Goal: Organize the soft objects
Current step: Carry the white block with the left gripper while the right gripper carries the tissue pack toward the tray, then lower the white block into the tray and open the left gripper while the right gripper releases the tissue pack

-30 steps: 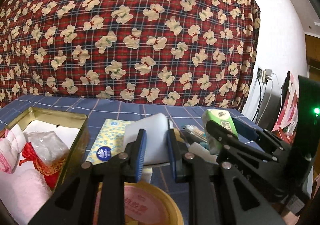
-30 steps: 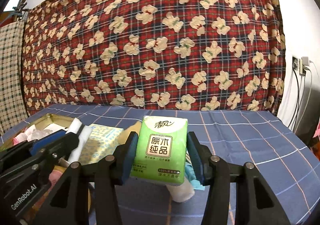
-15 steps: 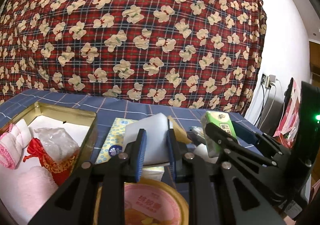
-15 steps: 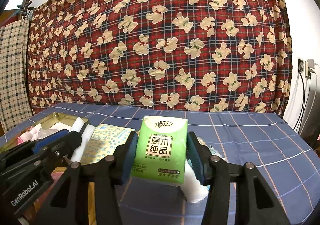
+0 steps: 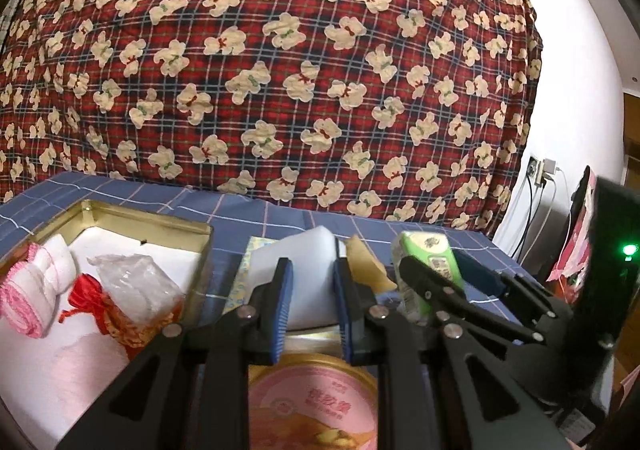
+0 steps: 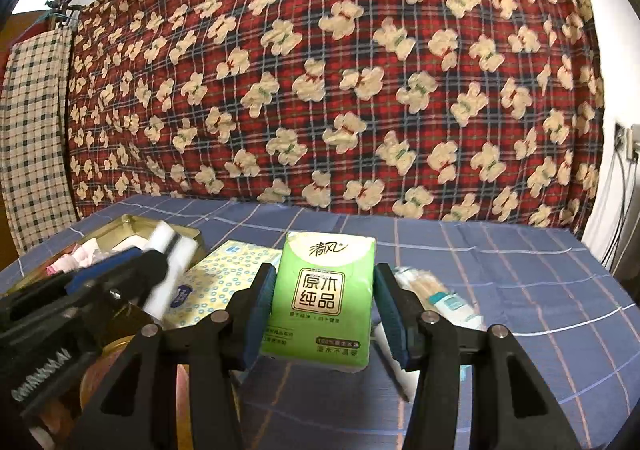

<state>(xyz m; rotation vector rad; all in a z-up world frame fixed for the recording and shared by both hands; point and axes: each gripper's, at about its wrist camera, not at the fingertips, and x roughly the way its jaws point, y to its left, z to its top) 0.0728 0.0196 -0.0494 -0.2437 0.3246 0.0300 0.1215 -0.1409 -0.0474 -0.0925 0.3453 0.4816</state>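
Observation:
My left gripper [image 5: 310, 290] is shut on a white sponge block [image 5: 308, 274] and holds it above the table, just right of the gold tin [image 5: 160, 219]. The tin contains a rolled pink-and-white cloth [image 5: 36, 286], a red pouch with a clear bag [image 5: 120, 298] and white padding. My right gripper [image 6: 324, 302] is shut on a green tissue pack [image 6: 324, 298], held upright over the blue checked tablecloth [image 6: 500, 270]. From the right wrist view, the left gripper [image 6: 160, 262] with its sponge shows blurred at the left, beside the tin [image 6: 132, 224].
A yellow dotted tissue pack [image 6: 216, 282] lies on the cloth next to the tin. A round pink-lidded container [image 5: 316, 406] sits under the left gripper. Cotton swabs and a small tube [image 6: 436, 294] lie right of the green pack. A bear-print plaid cloth [image 6: 340, 90] hangs behind.
Both grippers have shifted slightly left over the table with their loads; the tin and its contents now sit nearer the left gripper. Neither grip has changed.

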